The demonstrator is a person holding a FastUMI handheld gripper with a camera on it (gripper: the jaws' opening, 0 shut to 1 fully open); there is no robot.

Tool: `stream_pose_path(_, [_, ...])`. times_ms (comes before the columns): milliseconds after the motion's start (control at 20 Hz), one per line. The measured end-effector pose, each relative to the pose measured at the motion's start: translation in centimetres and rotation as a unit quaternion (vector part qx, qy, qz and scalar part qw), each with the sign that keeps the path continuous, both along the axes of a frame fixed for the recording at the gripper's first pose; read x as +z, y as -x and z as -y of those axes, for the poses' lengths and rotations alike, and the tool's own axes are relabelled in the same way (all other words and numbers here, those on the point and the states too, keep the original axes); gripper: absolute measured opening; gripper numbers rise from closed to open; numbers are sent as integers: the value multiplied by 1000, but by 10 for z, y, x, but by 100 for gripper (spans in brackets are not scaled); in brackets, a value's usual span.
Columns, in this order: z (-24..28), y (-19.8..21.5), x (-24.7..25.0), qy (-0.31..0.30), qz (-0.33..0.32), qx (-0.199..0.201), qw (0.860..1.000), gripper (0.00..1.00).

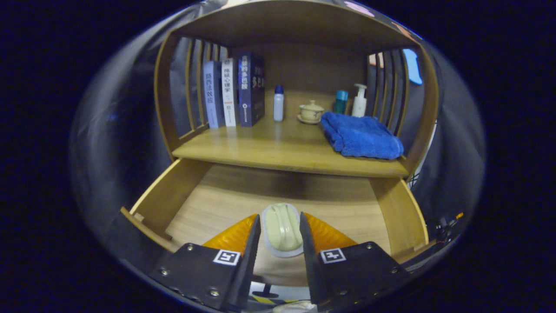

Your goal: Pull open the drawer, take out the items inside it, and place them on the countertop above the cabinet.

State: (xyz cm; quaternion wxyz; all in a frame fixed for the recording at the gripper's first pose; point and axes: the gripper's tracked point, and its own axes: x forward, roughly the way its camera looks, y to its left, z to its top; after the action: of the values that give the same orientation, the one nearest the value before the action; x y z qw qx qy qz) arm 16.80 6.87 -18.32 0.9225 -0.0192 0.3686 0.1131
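The gripper (280, 234) hangs over the pulled-out wooden drawer (173, 195), its fingers set narrowly to either side of a pale green oval item on a white base (282, 228), perhaps a soap in its dish. The item lies on the drawer floor between the fingers; both look close against its sides, but I cannot tell whether they actually press on it.

Beyond the fingers, above the drawer's far end, runs the countertop (260, 152) of the cabinet. Ahead and to the left on it stand three upright books (234, 91). Straight ahead stands a small white bottle with a blue cap (278, 103), then a lidded teacup on a saucer (311, 112). Ahead to the right lies a folded blue towel (360, 135), with a teal bottle (341, 102) and a white pump bottle (359, 101) behind it.
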Motion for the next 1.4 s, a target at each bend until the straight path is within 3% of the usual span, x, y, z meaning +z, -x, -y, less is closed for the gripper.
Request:
stream_pose_path(300, [0,-19,-57,47,-87,34,995,53])
stream_pose_path(550, [0,-14,-88,52,-133,35,989,51])
stream_pose_path(600, [-1,-18,-82,47,-120,30,991,50])
stream_pose_path(750, [1,-16,-83,45,-118,33,991,21])
stream_pose_path(1000, [1,-10,-65,44,-84,30,995,21])
stream_pose_path(1400, [5,-24,18,24,23,-4,999,21])
